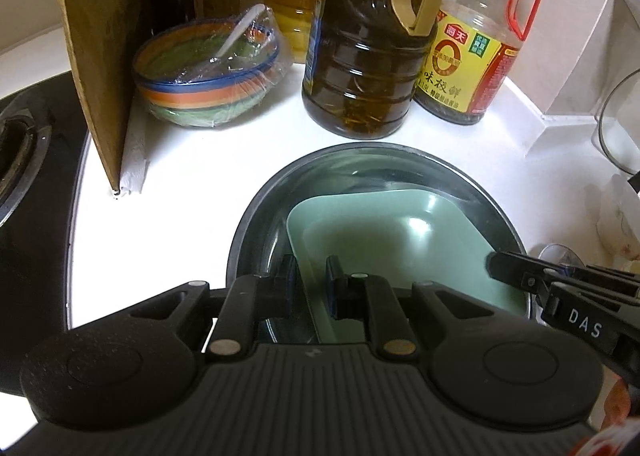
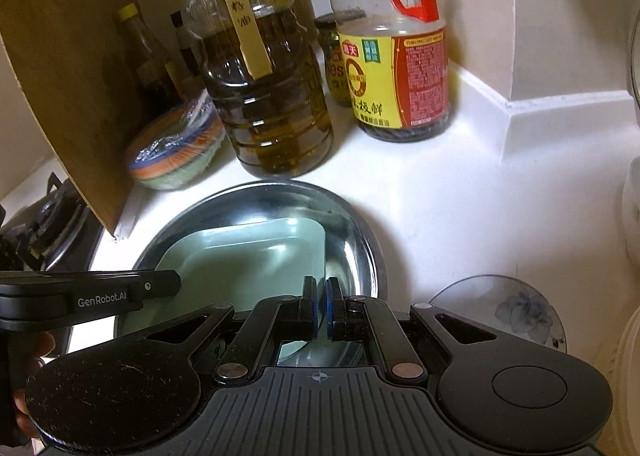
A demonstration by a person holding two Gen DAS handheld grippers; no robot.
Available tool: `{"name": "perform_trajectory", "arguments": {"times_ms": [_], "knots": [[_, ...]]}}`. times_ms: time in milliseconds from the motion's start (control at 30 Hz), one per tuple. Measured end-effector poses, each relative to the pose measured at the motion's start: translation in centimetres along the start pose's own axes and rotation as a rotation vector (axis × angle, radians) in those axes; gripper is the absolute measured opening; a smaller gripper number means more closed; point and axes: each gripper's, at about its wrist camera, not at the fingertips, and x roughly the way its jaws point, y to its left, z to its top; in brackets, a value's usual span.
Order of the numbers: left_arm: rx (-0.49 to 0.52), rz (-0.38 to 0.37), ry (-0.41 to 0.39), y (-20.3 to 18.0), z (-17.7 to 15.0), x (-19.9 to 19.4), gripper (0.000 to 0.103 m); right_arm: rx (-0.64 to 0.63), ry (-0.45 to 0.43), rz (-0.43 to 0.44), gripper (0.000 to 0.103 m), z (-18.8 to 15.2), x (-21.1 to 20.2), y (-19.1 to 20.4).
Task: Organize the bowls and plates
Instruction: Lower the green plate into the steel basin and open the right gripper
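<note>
The pale green square plastic plate is lying inside the round stainless steel bowl, which is sitting on the white desk in front of the big oil bottle. The left claw is pinching the green plate's near-left rim between its blue pads. The right claw is pinching the plate's near-right rim, its pads nearly pressed together.

A pale green dish is sitting in a silver steel bowl; a bowl is showing orange, blue and green stripes.
</note>
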Motion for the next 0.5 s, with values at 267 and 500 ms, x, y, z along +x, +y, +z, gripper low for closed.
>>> {"name": "perform_trajectory", "arguments": {"times_ms": [267, 500], "knots": [[0.013, -0.012, 0.019, 0.0, -0.2, 0.4, 0.023, 0.023, 0.025, -0.010, 0.005, -0.4, 0.4, 0.0], [0.027, 0.000, -0.010, -0.5, -0.3, -0.7, 0.036, 0.009, 0.008, 0.015, 0.015, -0.4, -0.3, -0.1]]}}
